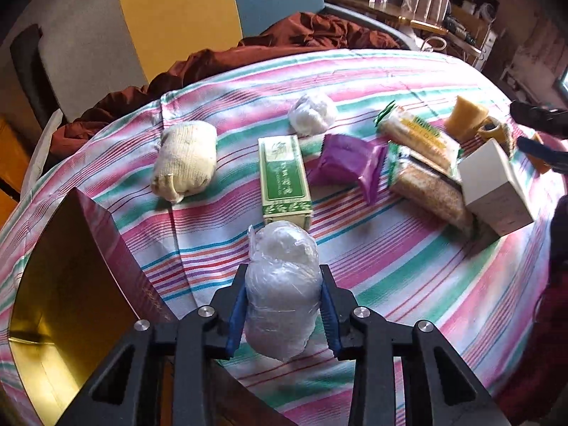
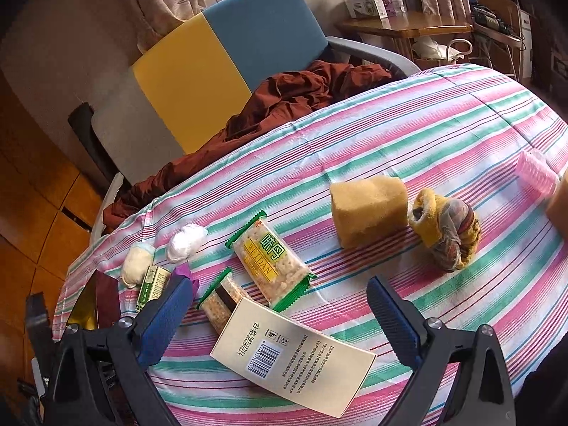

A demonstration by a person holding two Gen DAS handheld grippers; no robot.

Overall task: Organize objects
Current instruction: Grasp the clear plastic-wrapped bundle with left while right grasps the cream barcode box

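The left tongs (image 1: 282, 314) are clenched on a plastic-wrapped white bundle (image 1: 280, 284), their blue pads pressing its sides above the striped tabletop (image 1: 408, 269). Just left stands an open maroon box (image 1: 81, 269) with a gold inside — bare cloth lies to the right. Ahead sit a green box (image 1: 284, 177) and a cream cloth roll (image 1: 184, 161). The right tongs (image 2: 280, 323) are released, jaws wide and tilted down over a white carton (image 2: 294, 358); beyond it lie snack packets (image 2: 271, 262), a sponge (image 2: 369, 209) and a yellow rolled cloth (image 2: 445, 229), with free room between.
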